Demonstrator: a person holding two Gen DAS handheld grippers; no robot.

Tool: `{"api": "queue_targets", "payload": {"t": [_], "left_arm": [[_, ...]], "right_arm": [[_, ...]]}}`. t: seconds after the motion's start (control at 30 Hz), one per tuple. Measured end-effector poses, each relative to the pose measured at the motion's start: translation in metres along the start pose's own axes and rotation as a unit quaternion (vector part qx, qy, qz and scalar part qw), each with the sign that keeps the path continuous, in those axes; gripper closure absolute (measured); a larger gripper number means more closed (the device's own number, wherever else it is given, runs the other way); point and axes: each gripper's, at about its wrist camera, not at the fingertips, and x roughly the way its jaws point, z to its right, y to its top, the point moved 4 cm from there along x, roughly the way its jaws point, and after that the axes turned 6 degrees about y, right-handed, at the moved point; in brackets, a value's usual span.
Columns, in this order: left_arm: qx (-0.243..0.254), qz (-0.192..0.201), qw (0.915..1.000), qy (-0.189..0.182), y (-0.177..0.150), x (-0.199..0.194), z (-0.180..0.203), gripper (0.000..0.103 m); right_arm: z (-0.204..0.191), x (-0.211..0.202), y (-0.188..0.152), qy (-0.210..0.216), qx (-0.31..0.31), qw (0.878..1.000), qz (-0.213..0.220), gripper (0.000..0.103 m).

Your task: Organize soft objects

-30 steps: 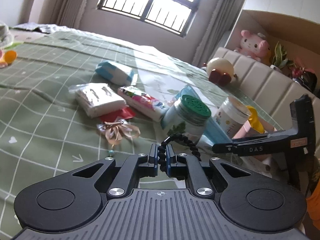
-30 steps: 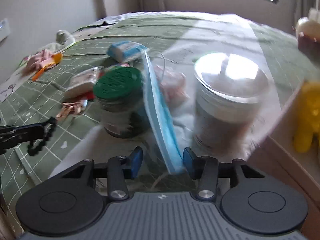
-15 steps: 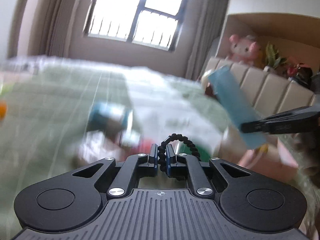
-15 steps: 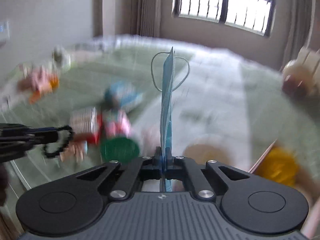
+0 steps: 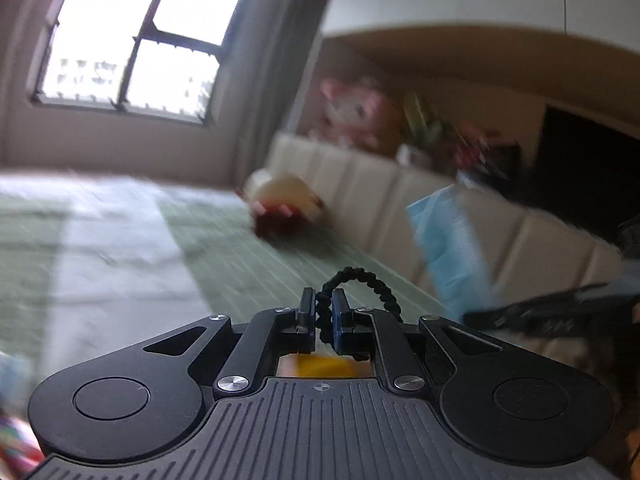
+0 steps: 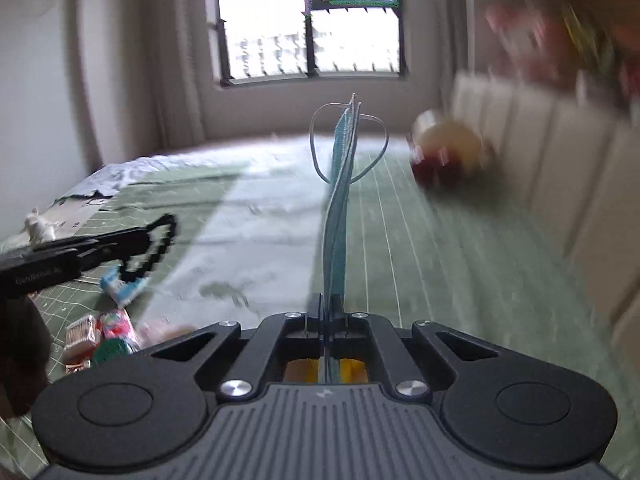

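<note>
Left gripper (image 5: 324, 312) clamped on black braided hair tie (image 5: 372, 284), held above green bedspread (image 5: 256, 264). Right gripper (image 6: 332, 312) clamped on blue face mask (image 6: 340, 208), mask standing upright edge-on, clear of bedspread.

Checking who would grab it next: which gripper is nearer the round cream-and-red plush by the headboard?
Right, as far as the blur allows. The right gripper, shut on the blue face mask, has the plush ahead-right. The left gripper, holding the black hair tie, sits farther left.
</note>
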Motion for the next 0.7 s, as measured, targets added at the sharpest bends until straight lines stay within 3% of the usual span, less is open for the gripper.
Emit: {"api": "queue_targets", "payload": {"t": [0.07,0.13,0.17,0.23,0.37,0.4,0.53,0.7], "left_arm": [[-0.027,-0.03,0.999,-0.016,-0.021,0.032,0.015,0.091],[-0.053,-0.086,0.9947,-0.017,-0.043,0.06,0.021,0.092],[-0.051,-0.125,0.9908,-0.006,-0.055,0.075,0.023,0.092],[-0.025,-0.149,0.9884,0.013,-0.071,0.089,0.028,0.09],[0.052,-0.158,0.9843,0.059,-0.083,0.098,0.038,0.089],[0.056,-0.162,0.9834,0.06,-0.084,0.1,0.035,0.089],[0.067,-0.168,0.9795,0.089,-0.087,0.092,0.034,0.089],[0.087,-0.168,0.9744,0.121,-0.087,0.07,0.028,0.089]], "right_arm": [[0.018,0.022,-0.024,0.012,0.034,0.999,-0.032,0.101],[0.03,0.048,-0.052,0.025,0.05,0.995,-0.078,0.099],[0.032,0.062,-0.064,0.029,0.051,0.993,-0.103,0.099],[0.035,0.081,-0.084,0.021,0.047,0.989,-0.135,0.097],[0.033,0.075,-0.095,0.023,0.032,0.992,-0.123,0.079],[0.033,0.073,-0.095,0.025,0.033,0.992,-0.117,0.075],[0.024,0.066,-0.093,0.006,0.019,0.994,-0.104,0.073],[0.007,0.048,-0.083,-0.032,-0.001,0.997,-0.066,0.048]]}}
